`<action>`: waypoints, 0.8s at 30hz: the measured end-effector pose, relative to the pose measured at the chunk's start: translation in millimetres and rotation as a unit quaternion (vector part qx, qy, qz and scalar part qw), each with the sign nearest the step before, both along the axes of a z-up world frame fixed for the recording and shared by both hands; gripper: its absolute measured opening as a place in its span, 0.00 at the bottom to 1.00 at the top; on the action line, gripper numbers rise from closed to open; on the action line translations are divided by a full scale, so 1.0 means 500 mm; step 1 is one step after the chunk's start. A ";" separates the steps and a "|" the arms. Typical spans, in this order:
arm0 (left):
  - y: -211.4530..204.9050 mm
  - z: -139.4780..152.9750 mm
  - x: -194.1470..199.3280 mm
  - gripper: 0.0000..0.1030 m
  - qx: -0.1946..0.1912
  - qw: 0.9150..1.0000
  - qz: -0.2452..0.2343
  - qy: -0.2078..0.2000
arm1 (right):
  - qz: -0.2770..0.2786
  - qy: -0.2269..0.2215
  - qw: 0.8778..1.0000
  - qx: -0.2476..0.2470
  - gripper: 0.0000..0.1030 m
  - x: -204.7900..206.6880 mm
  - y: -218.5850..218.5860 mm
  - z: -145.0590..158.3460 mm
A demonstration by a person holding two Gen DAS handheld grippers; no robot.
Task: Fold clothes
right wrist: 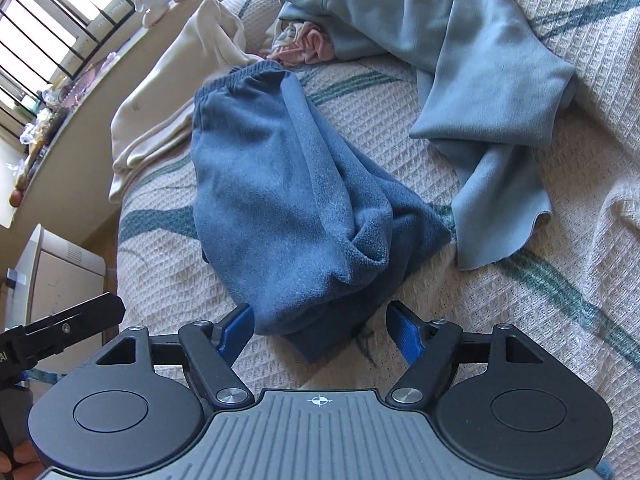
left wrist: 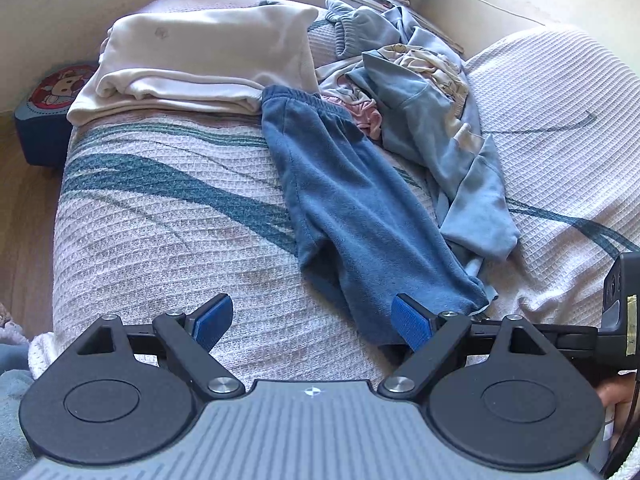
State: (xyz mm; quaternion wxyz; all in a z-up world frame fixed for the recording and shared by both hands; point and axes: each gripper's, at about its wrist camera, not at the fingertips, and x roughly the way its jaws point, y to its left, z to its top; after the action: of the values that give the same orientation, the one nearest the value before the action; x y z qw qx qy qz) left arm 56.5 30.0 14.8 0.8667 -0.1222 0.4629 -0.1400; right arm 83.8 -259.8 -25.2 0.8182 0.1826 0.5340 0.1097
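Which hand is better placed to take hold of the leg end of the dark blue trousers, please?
Probably the right. The trousers' leg end lies between the open right tongs, while the left tongs straddle mostly bare bedspread, the cuff beside one pad.

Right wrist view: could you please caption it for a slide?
Open right hand-held gripper poised over the leg end of dark blue trousers lying on the bed.

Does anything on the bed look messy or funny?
Yes. The light blue sweatshirt lies crumpled in a heap with pink clothing tucked under it, and the dark blue pants are bunched at the leg end, while the cream garment is folded.
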 end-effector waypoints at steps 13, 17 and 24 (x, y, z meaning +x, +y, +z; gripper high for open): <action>0.001 -0.003 -0.001 0.83 0.005 1.000 0.003 0.001 | -0.004 0.000 1.000 0.002 0.73 -0.001 -0.003 0.000; 0.001 -0.004 -0.002 0.83 0.005 1.000 0.004 0.002 | -0.005 0.001 1.000 0.003 0.73 -0.002 -0.003 -0.001; 0.002 -0.006 0.000 0.83 0.005 1.000 0.005 0.004 | -0.009 0.001 1.000 0.002 0.73 -0.001 -0.005 -0.002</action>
State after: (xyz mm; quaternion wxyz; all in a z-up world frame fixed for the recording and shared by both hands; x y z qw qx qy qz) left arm 56.3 31.1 12.0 0.8663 -0.1205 0.4663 -0.1325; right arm 83.1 -262.1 -26.2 0.8182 0.1890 0.5331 0.1033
